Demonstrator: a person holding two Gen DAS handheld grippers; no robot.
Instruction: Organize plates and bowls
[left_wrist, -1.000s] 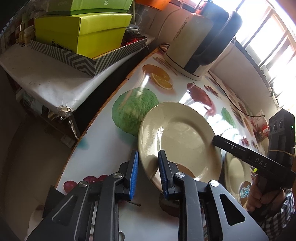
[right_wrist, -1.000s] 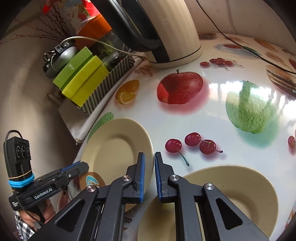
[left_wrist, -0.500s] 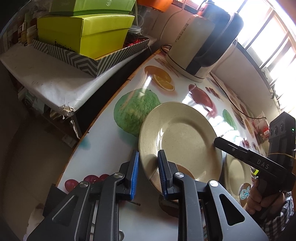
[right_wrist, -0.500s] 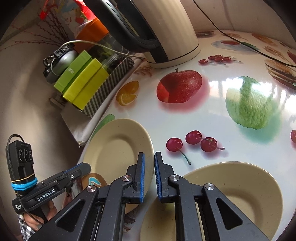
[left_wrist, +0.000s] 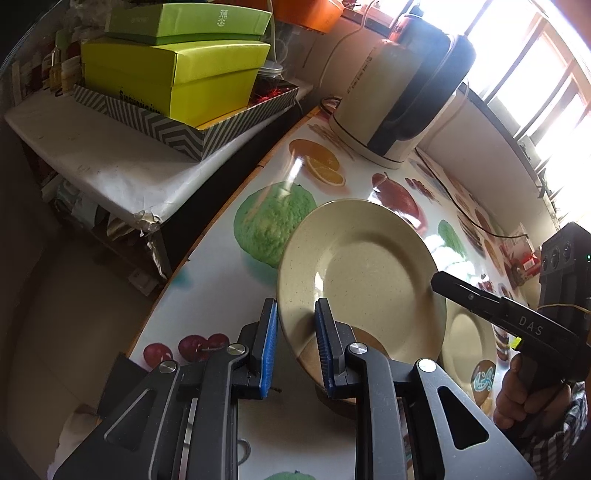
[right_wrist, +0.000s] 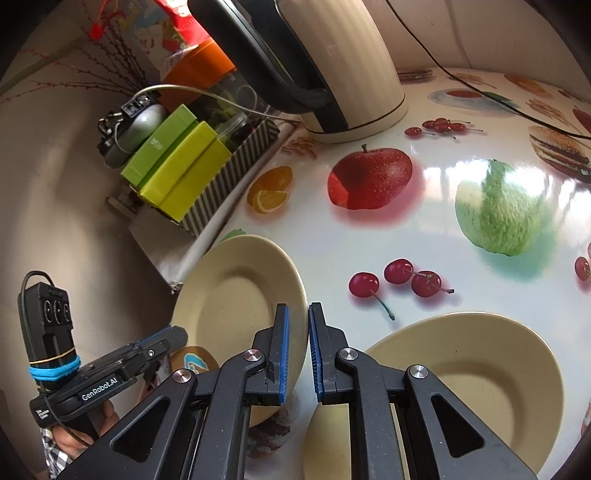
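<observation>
A beige plate (left_wrist: 365, 273) is tilted up off the table, and my left gripper (left_wrist: 295, 343) is shut on its near rim. The right wrist view shows the same plate (right_wrist: 236, 295) with the left gripper (right_wrist: 166, 339) at its lower left edge. My right gripper (right_wrist: 297, 350) is shut, its blue pads nearly touching. The held plate's right rim shows just behind them, and I cannot tell whether they touch it. In the left wrist view the right gripper (left_wrist: 437, 282) points at that rim. A second beige plate (right_wrist: 480, 380) lies flat on the table under the right gripper.
A cream and black kettle (right_wrist: 332, 66) stands at the back of the fruit-print table (right_wrist: 424, 229), with a black cable (right_wrist: 480, 92) running behind it. Green and yellow boxes (left_wrist: 173, 70) sit in a striped tray (left_wrist: 166, 125) on a side shelf beyond the table's left edge.
</observation>
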